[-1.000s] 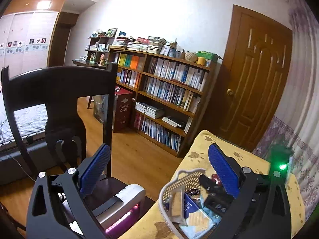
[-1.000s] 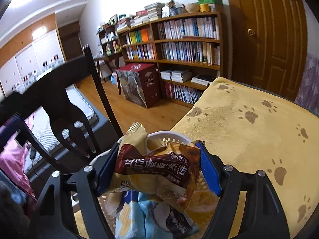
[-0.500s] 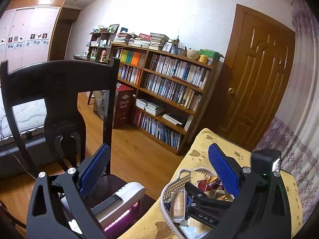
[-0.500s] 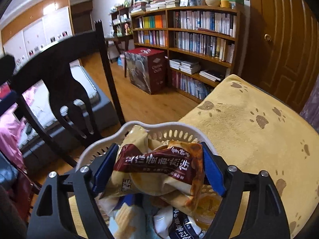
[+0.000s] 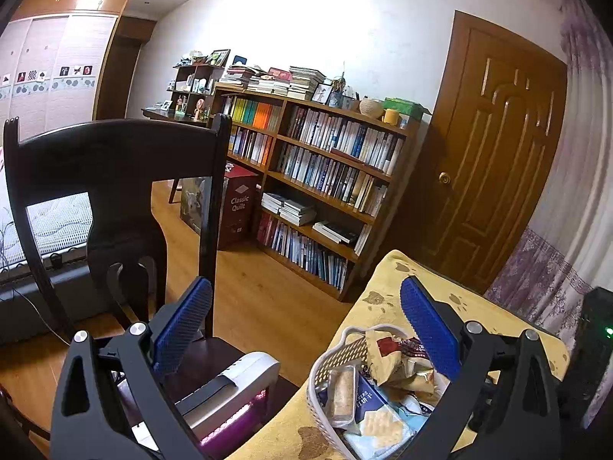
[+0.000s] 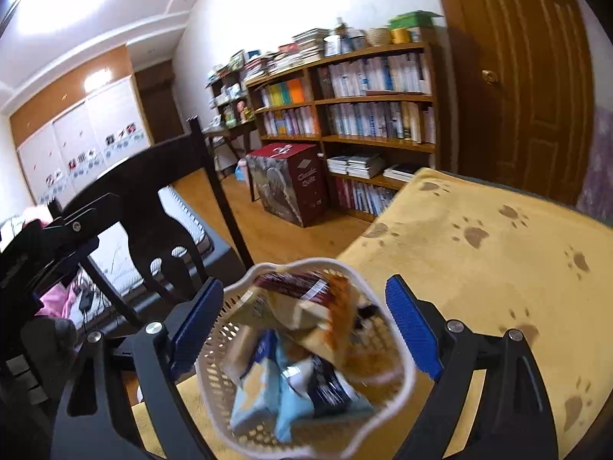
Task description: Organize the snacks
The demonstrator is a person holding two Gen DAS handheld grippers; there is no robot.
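A white perforated basket (image 6: 398, 360) (image 5: 325, 368) sits on a yellow paw-print cloth (image 6: 479, 268) (image 5: 387, 283) and holds several snack packs. On top lies a brown and yellow snack bag (image 6: 306, 299) (image 5: 394, 356), blurred in the right wrist view. Below it are light blue cracker packs (image 6: 264, 395) (image 5: 379, 421). My right gripper (image 6: 304, 314) is open above the basket, its blue pads (image 6: 410, 314) apart from the bag. My left gripper (image 5: 306, 329) is open and empty, left of the basket; its right pad (image 5: 429, 326) covers part of the basket.
A dark wooden chair (image 5: 115, 176) (image 6: 153, 191) stands left of the table, with a grey and white device (image 5: 230, 391) on its seat. A bookshelf (image 5: 318, 176), a red box (image 5: 237, 207) and a brown door (image 5: 490, 161) lie beyond. A bed (image 5: 57, 222) is at the far left.
My right gripper opened and let go of the brown snack bag, which now lies in the basket. The right gripper drew back and up. The left gripper barely moved.
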